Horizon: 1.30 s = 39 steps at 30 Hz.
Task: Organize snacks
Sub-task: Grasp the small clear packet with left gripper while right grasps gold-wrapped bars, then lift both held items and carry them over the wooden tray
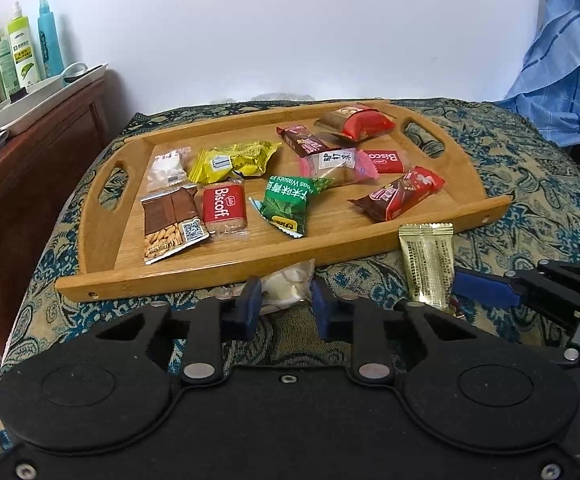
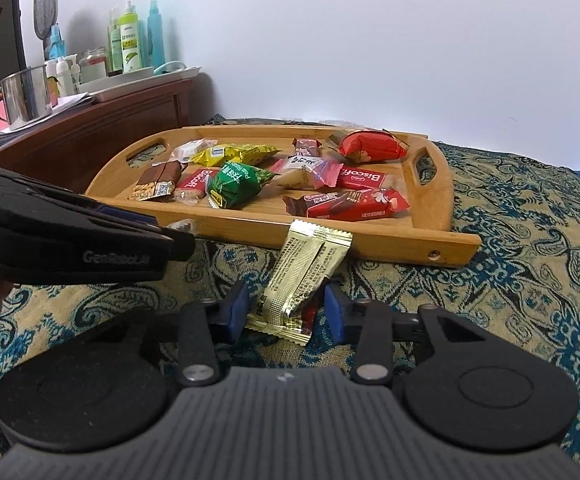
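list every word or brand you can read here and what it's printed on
"Biscoff": red biscuit pack on the wooden tray
"Biscoff", upside down: second red biscuit pack
"GenRoboLAI", roughly: side of the left claw
"Wasabi", partly: green pea packet
Gold sachet, bottles, other wrappers: print too small to read

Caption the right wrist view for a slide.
Right gripper pinches a gold snack packet on the patterned cloth, beside a wooden tray of snacks.
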Each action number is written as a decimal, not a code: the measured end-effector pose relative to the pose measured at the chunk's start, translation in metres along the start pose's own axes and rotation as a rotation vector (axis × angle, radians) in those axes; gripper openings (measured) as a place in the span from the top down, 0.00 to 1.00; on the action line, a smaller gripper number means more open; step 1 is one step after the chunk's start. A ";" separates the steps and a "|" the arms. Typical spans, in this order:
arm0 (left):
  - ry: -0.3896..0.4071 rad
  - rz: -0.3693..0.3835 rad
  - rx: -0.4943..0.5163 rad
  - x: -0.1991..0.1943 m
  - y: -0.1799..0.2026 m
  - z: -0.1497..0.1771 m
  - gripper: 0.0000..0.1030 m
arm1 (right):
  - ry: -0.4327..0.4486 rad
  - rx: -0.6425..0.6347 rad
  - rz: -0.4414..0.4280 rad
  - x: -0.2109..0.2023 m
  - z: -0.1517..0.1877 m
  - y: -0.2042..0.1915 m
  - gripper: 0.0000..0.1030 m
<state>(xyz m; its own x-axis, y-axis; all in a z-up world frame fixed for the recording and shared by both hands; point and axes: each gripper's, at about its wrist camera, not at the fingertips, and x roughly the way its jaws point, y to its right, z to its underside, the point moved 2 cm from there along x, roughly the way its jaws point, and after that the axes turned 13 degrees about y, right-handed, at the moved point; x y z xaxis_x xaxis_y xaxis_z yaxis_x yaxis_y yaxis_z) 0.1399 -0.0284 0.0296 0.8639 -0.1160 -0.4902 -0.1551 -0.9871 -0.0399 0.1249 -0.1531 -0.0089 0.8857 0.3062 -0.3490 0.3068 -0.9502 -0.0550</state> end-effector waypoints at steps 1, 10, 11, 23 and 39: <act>0.001 0.000 -0.001 -0.002 0.000 -0.001 0.78 | 0.001 0.003 0.002 -0.001 0.000 0.000 0.58; 0.005 -0.016 -0.007 -0.011 -0.002 -0.002 0.82 | 0.018 0.032 0.025 -0.011 -0.002 0.006 0.59; 0.007 -0.017 -0.007 -0.012 -0.002 -0.001 0.82 | 0.021 0.035 0.028 -0.012 -0.002 0.006 0.59; 0.071 -0.042 0.002 -0.034 0.000 0.001 0.89 | 0.054 0.078 0.045 -0.023 -0.008 0.016 0.59; 0.129 -0.062 -0.004 -0.045 -0.006 -0.006 0.91 | 0.084 0.147 0.050 -0.027 -0.020 0.034 0.60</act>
<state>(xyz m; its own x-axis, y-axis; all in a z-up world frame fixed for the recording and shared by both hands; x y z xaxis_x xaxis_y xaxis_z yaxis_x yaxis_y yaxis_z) 0.1047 -0.0174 0.0570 0.9263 -0.0673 -0.3706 -0.0974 -0.9932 -0.0630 0.1183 -0.1923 0.0169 0.9265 0.2567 -0.2752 0.2131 -0.9606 -0.1784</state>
